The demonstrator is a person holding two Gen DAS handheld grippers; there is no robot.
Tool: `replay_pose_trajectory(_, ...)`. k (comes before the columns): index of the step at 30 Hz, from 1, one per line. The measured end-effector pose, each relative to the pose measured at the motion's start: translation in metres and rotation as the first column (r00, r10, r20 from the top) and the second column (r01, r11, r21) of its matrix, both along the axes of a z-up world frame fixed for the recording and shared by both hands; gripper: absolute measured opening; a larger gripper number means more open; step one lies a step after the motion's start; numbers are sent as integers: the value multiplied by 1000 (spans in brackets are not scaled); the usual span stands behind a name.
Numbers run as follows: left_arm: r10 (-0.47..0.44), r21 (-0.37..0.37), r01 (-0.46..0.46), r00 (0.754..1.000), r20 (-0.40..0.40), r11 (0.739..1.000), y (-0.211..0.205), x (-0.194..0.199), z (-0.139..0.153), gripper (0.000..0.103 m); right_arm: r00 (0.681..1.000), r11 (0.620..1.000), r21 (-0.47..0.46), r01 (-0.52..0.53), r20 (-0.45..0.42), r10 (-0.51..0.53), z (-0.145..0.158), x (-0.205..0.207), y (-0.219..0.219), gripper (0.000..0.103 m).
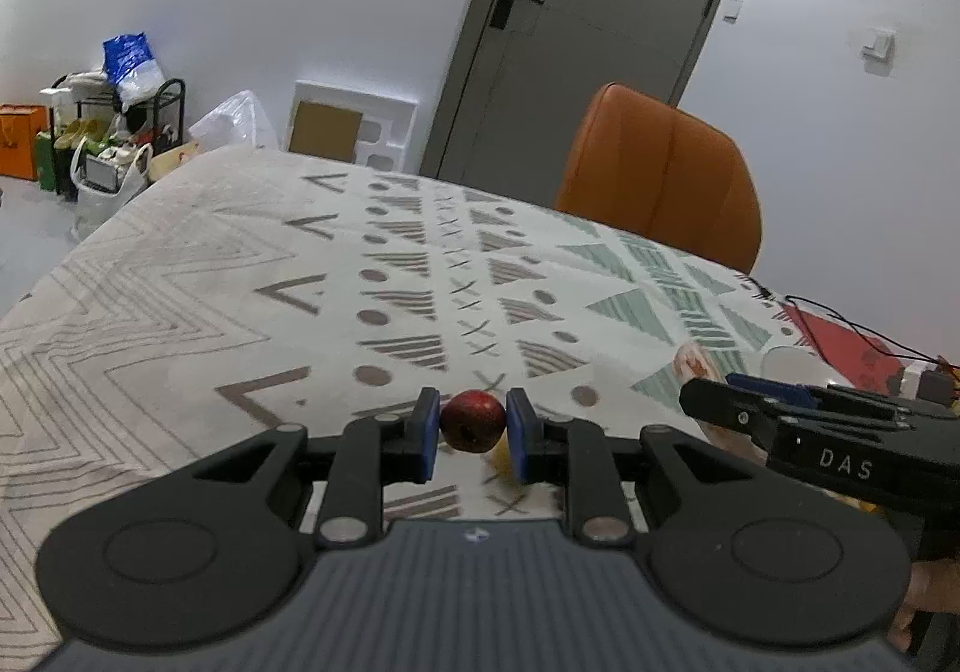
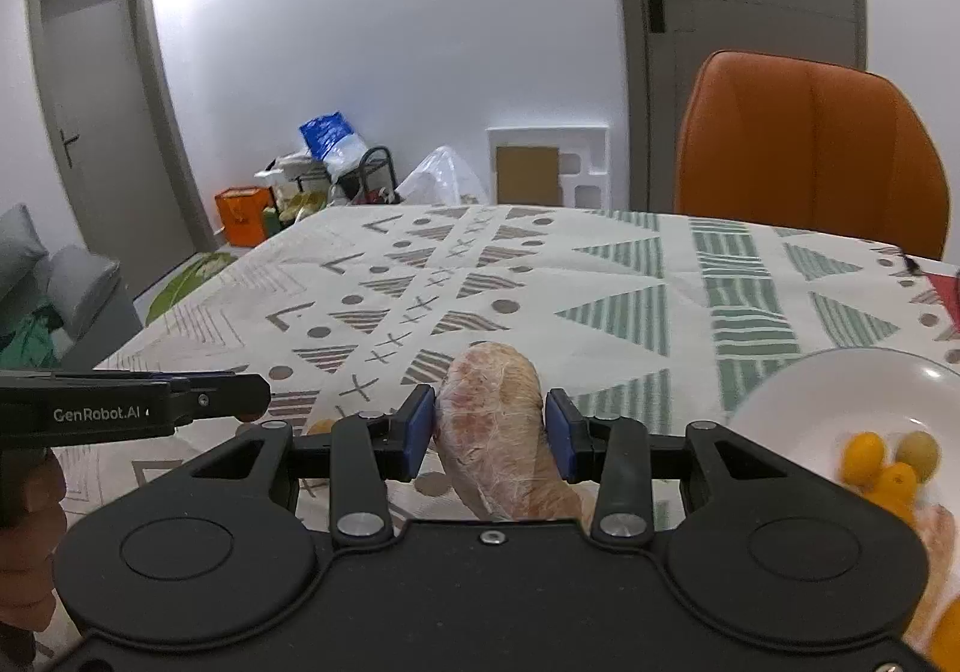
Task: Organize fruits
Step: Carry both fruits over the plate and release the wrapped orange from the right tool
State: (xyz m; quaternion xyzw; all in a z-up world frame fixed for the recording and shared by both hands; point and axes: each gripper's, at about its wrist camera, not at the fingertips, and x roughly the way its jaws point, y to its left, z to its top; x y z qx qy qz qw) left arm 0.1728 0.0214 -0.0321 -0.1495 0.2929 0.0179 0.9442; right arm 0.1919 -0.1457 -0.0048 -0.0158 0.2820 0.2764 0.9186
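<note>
There are two tongs, one in each hand. The left tongs (image 1: 472, 435) pinch one small dark red fruit (image 1: 473, 421) between two blue pads (image 1: 429, 435). The fruit is held up above the counter (image 1: 240, 282), which wears a cloth with gray and green shapes. One small yellow fruit (image 1: 501, 459) peeks out just below and right of the red one. I cannot tell if it touches the counter.

The right tongs (image 2: 489, 432) pinch one big peeled fruit piece (image 2: 498, 432). It is pale orange and pink, with white stringy skin on it. Both blue pads press on its sides, and it leans a little.

On the right, near the tongs, sits one white bowl (image 2: 780, 396) on the counter. In it I count three small round fruits (image 2: 888, 462): two orange and one more yellow-green. More orange bits show at the right edge, but they are blurry, so I cannot count them. One more small yellow fruit (image 2: 321, 426) lies on the counter on the near left, partly hidden behind the tongs.

Far across the counter stands one orange chair (image 2: 810, 156). Two gray doors (image 2: 102, 120) show in the white walls, one on the far left and one behind the chair. Bags (image 2: 240, 216) are piled on the floor far away.
</note>
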Motion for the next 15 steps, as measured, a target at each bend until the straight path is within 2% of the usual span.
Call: replay_pose_trajectory(15, -94, 23, 93, 995, 40, 995, -49, 1, 17, 22, 992, 992, 42, 121, 36, -122, 10, -18, -59, 38)
